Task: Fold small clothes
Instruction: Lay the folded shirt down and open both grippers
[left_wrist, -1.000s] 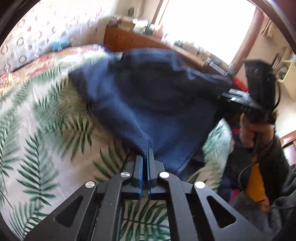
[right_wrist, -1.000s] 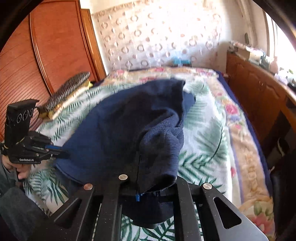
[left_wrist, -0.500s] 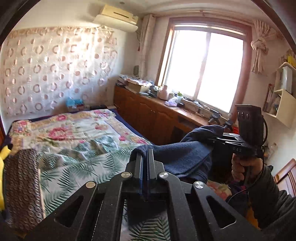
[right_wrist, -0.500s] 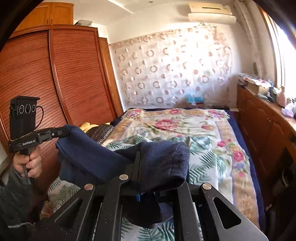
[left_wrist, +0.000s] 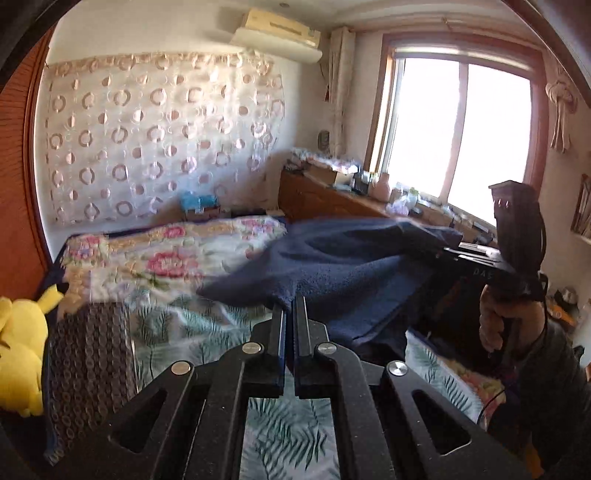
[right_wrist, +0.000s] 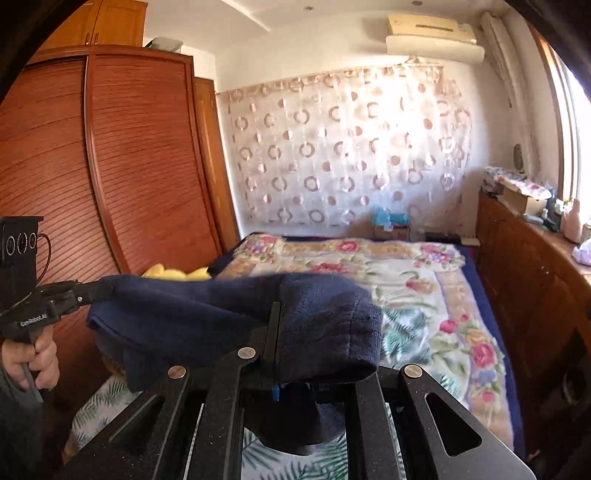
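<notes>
Right gripper jaws' far side under the draped navy garment; bedspread motion-blurred.

Bed: floral blanket, centre of room
Wardrobe: reddish wood, left of bed
Curtain: circle-patterned, behind bed
Window: bright, right of bed
Air conditioner: above curtain
</notes>
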